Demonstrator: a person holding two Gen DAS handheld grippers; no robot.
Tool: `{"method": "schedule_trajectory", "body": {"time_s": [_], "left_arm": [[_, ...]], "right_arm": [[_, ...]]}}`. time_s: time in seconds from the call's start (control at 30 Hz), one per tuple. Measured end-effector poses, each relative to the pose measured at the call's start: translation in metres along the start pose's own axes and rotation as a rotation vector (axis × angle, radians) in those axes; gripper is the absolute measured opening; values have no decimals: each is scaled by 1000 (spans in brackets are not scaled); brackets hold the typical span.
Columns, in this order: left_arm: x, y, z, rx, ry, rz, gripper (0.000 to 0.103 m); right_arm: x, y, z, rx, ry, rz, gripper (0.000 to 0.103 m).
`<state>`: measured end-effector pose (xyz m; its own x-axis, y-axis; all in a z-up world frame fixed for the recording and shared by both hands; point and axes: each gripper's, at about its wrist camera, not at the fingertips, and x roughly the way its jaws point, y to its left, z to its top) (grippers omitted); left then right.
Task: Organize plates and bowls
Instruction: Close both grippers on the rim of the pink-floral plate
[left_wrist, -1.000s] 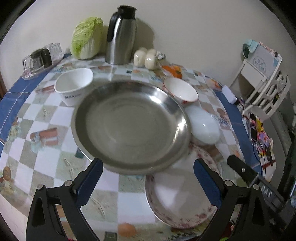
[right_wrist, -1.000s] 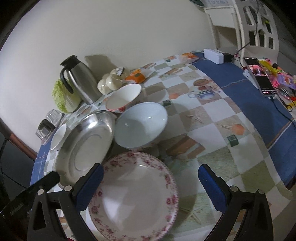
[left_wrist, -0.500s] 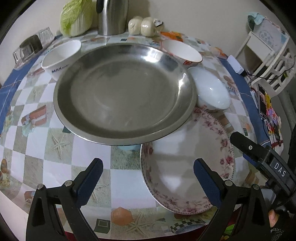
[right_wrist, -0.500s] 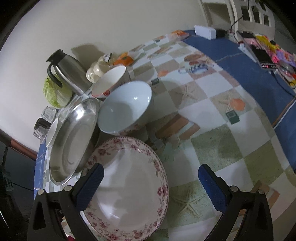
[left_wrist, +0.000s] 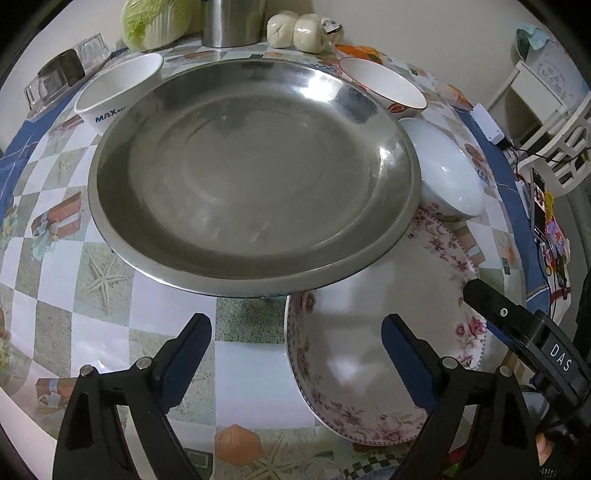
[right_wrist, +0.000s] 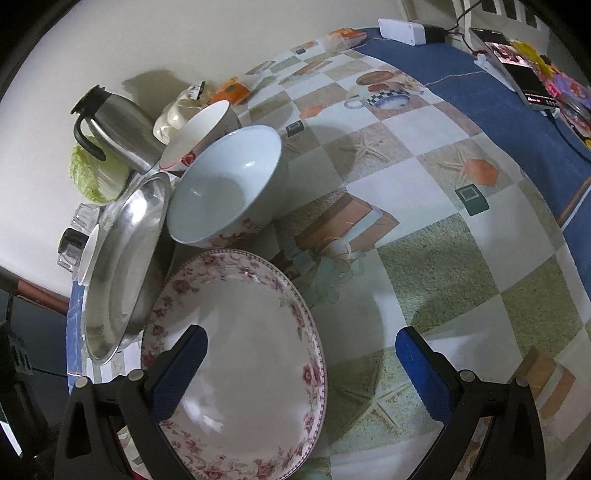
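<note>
Steel fills more of the left view than a second ago: the big metal pan (left_wrist: 255, 173) now lies just ahead of the left tool (left_wrist: 295, 350), whose jaws stand apart and empty, so a grasp on its near rim looks close. Its edge overlaps the flowered plate (right_wrist: 240, 354), which now sits between the spread jaws of the right tool (right_wrist: 303, 369). Beyond the plate stands the white bowl (right_wrist: 225, 188).

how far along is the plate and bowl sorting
Barely started. Nothing looks stacked: the steel plate, floral plate, pale blue bowl, red-trimmed bowl and white bowl all sit separately. Both the left gripper and right gripper are open and empty, the right one hovering over the floral plate. All stacking remains.
</note>
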<state>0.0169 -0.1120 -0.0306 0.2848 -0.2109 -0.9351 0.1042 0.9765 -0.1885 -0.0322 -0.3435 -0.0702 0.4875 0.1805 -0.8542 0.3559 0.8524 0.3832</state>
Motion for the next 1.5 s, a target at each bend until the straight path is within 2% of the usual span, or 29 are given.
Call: {"method": "schedule_trajectory", "body": {"time_s": [0.13, 0.33, 0.5, 0.7, 0.73, 0.77, 0.8, 0.83, 0.87, 0.9, 0.93, 0.97, 1.03, 1.2, 1.5], "left_arm": [[1, -1, 1, 2, -6, 2, 93], [6, -1, 5, -2, -1, 7, 93], [10, 0, 7, -13, 0, 9, 93], [13, -1, 8, -17, 4, 14, 93], [14, -1, 8, -16, 4, 16, 93], [14, -2, 8, -15, 4, 17, 88], [14, -2, 9, -15, 6, 14, 84], [15, -2, 8, -15, 8, 11, 77], [16, -2, 8, -18, 15, 7, 70], [17, -1, 7, -21, 19, 5, 66], [18, -1, 7, -24, 23, 3, 55], [19, 0, 7, -28, 27, 1, 45], [22, 2, 7, -33, 35, 0, 34], [26, 5, 8, -63, 40, -54, 19], [29, -11, 1, -21, 48, -74, 19]], "right_arm": [[5, 2, 3, -8, 18, -2, 103], [6, 15, 5, -87, 12, -45, 103], [7, 19, 6, -100, 11, -172, 103], [10, 5, 8, -39, 41, -159, 88], [10, 4, 8, -33, 43, -150, 80], [10, 3, 8, -26, 42, -139, 71], [9, 1, 8, -18, 36, -123, 67], [8, -2, 8, -1, 32, -97, 59], [8, -5, 8, 16, 35, -72, 47], [9, -8, 8, 34, 42, -45, 40], [10, -10, 8, 46, 49, -24, 32], [12, -8, 7, 49, 52, -15, 27], [13, -7, 7, 46, 55, -3, 18], [13, -4, 4, 47, 56, 4, 16], [7, -15, 4, 72, 63, 3, 15]]}}
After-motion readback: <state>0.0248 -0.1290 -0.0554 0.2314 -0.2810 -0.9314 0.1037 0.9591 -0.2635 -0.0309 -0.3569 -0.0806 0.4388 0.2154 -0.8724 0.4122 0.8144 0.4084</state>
